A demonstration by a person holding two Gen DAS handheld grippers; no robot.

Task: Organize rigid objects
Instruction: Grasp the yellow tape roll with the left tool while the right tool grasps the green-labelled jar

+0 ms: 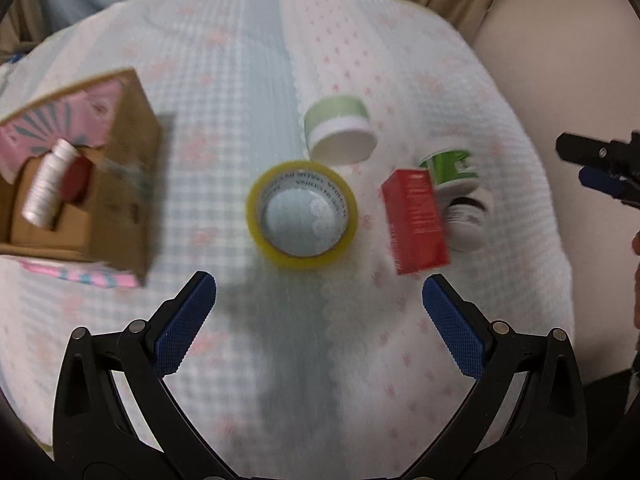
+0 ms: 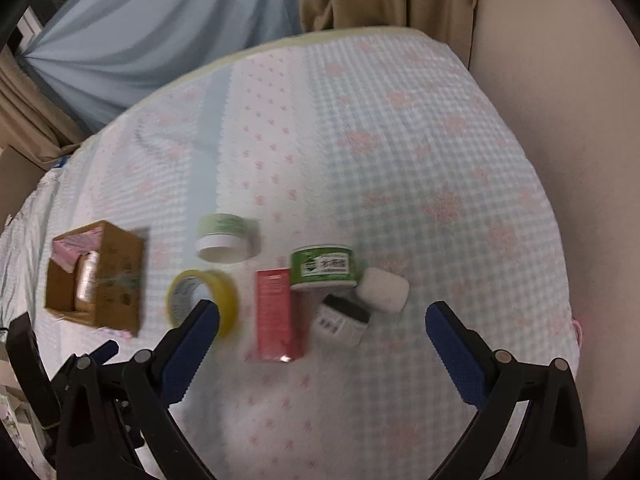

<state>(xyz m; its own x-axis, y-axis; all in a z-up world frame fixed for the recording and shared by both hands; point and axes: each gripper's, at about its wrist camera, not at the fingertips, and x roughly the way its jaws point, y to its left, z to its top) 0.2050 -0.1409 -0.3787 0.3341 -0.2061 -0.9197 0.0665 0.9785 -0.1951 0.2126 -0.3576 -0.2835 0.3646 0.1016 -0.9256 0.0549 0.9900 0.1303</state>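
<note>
Both spread wide, gripping nothing: left gripper (image 1: 319,292) just near of the yellow tape roll (image 1: 302,214), right gripper (image 2: 322,320) near the red carton (image 2: 276,314). Far left, cardboard box (image 1: 120,184) holding a white bottle (image 1: 48,182).

We see a bed (image 2: 420,128) w/ a quilted cover, pale blue-and-white checks plus pink flower print. On it, left side: an open cardboard box (image 1: 120,184), its pink flap lying on the cover. Near the middle: a yellow tape roll (image 1: 302,214) lying flat, and just behind it a light green jar (image 1: 340,132) tipped on its side. To the right: a red carton (image 2: 276,316) lying flat, a dark green tub (image 2: 322,268) beside it, a black-and-white jar (image 2: 340,318) on its side and a white case (image 2: 382,290), all bunched close together.
</note>
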